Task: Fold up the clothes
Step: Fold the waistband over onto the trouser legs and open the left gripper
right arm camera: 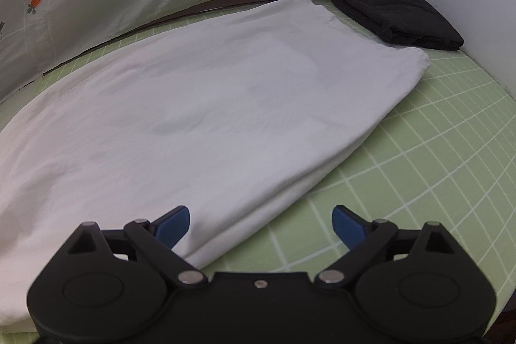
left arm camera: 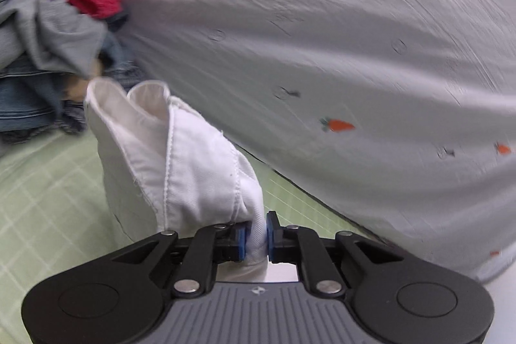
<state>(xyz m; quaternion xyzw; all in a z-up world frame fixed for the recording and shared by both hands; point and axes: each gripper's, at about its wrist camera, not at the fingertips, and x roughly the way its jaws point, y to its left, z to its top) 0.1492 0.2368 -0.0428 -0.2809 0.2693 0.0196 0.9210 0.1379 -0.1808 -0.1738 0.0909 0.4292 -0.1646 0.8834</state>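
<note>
The white garment [right arm camera: 200, 118] is lying flat on the green grid mat [right arm camera: 435, 150], its long axis running away toward the folded black cloth [right arm camera: 396, 15]. The right gripper [right arm camera: 261, 223] is standing wide over its near edge, nearer to it. The left gripper [left arm camera: 257, 236] is pinching a bunched white end [left arm camera: 180, 157], beside the clothes pile [left arm camera: 54, 31]. Free mat is lying to the right.

A green gridded mat [right arm camera: 435, 131] carries white cloth [right arm camera: 200, 105], folded black garment [right arm camera: 396, 15] and a clothes pile [left arm camera: 54, 31].
</note>
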